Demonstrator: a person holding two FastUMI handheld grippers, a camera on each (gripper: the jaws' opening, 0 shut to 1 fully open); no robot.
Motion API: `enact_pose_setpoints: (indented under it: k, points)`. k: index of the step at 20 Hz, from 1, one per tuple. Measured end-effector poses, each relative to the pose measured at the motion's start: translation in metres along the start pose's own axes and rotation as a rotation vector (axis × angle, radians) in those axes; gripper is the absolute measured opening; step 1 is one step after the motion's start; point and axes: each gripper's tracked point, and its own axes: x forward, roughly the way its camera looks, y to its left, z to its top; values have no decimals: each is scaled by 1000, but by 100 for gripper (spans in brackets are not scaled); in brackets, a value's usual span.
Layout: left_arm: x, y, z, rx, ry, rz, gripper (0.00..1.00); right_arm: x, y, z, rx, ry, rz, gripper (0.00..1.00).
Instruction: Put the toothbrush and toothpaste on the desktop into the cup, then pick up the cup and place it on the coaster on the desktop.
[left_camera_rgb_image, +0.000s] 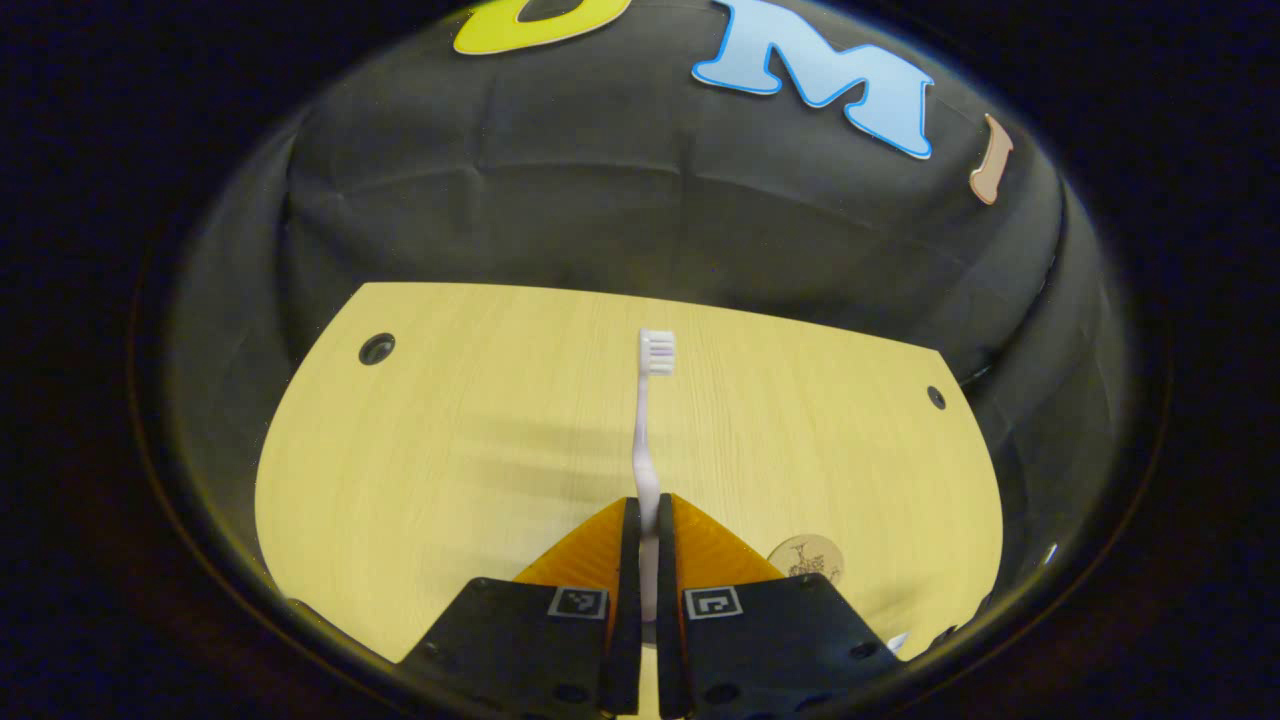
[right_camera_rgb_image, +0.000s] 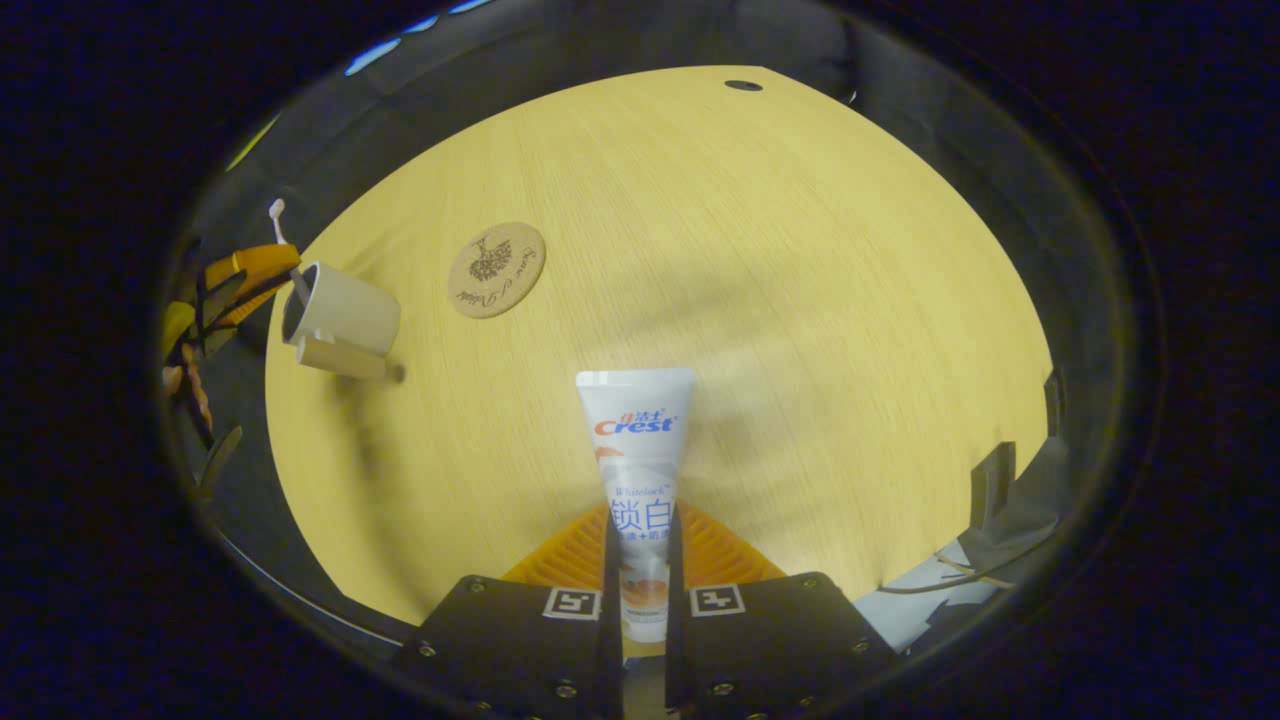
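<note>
Plastic, light and stiff, the toothbrush (left_camera_rgb_image: 645, 430) is clamped by its handle in the left tongs (left_camera_rgb_image: 648, 520), head outward. The soft tube (right_camera_rgb_image: 637, 470), marked "Crest", is pinched low in the right tongs (right_camera_rgb_image: 640, 540); a light grip seems best. The cup (right_camera_rgb_image: 340, 315) stands left of the coaster (right_camera_rgb_image: 497, 269) on the worktop (right_camera_rgb_image: 800, 300).

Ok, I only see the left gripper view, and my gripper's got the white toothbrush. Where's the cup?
Observer: In the right gripper view, the pale cup with a handle stands near the table edge, right beside your left gripper.
Operator: Is the brush in it?
Observer: I can't tell; the white toothbrush pokes up just behind its rim.
Operator: And the toothpaste?
Observer: The right gripper grips the white toothpaste tube above the wooden table.
</note>
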Motion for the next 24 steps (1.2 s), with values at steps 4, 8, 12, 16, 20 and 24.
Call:
enact_pose_setpoints:
  k: [4, 8, 12, 16, 20, 24]
  points:
    - [-2, -6, -2, 14, -9, -24, 31, -7, 6, 7, 1, -23, 21, 18]
    - [-14, -14, -6, 10, -6, -48, 38, -19, 15, 23, -2, -57, 45, 18]
    - [-30, -12, -9, 13, -18, -53, 54, -28, 28, 47, -8, -101, 69, 17]
    - [-54, -6, -12, 7, -29, -65, 62, -38, 47, 72, -21, -146, 97, 18]
    - [-74, 10, -18, 8, -24, -62, 64, -46, 72, 99, -39, -198, 124, 17]
    - [-93, 33, -30, 16, -13, -46, 72, -55, 102, 127, -42, -254, 162, 17]
